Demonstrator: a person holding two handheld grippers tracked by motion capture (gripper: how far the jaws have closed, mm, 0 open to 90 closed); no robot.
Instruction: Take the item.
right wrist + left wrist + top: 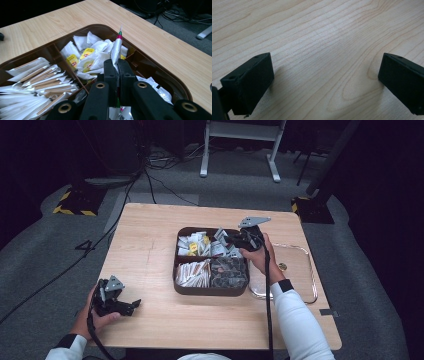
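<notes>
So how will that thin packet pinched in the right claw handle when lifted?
Probably light and fairly floppy: the packet is a thin flat sachet. It stands upright from the shut right claw, so it has some stiffness. Its glossy wrapper may slip.

A dark brown tray (179,270) with rounded corners sits on the tabletop (145,250), split into compartments. One holds long white paper-wrapped sticks (37,80) lying side by side. Another holds a loose heap of white packets (92,53), some with yellow labels. A third, seen from above at the near right, holds dark packets (229,272). One slim white sachet (116,48) with a red and green end stands nearly upright above the tray, pinched at its lower end between the closed jaws of the right claw (116,67).
</notes>
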